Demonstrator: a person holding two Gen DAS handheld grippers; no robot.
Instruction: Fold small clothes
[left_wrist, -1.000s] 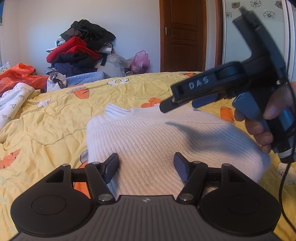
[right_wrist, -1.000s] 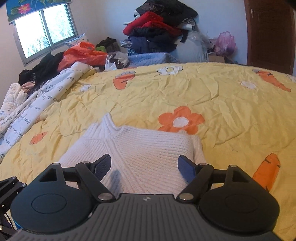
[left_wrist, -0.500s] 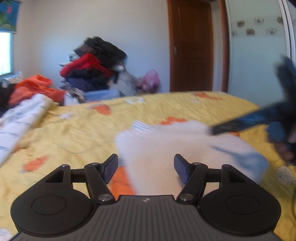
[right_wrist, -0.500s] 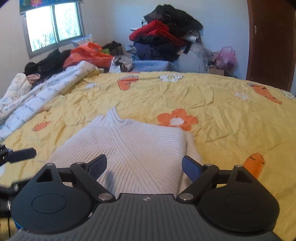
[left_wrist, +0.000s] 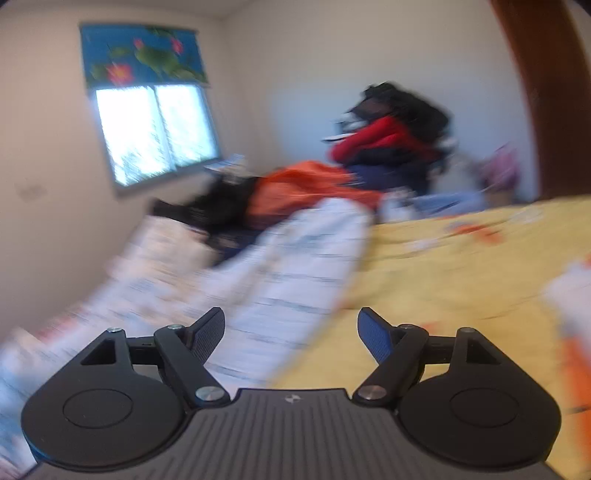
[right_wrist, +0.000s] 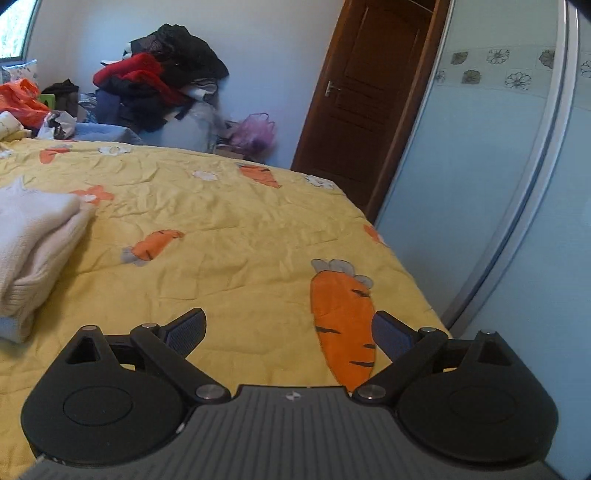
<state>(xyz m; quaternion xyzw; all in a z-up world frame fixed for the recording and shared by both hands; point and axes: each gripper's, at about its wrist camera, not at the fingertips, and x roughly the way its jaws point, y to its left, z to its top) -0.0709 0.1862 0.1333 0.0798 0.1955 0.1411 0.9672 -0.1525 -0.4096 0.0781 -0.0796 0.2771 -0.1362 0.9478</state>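
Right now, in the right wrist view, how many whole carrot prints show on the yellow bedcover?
3. The large carrot lies between the open right gripper fingers, one mid-cover beside the folded white sweater, one near the door. Others may be cut off or hidden.

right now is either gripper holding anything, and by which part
Nothing is held. The left gripper and right gripper are both open and empty; the white sweater lies folded on the bed.

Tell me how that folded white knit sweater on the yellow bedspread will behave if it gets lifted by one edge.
The white sweater looks like thick ribbed knit, so it is probably floppy and would sag. It lies in stacked layers, so lifting one edge would likely undo the fold. On the creased bedspread it would probably drag rather than slide.
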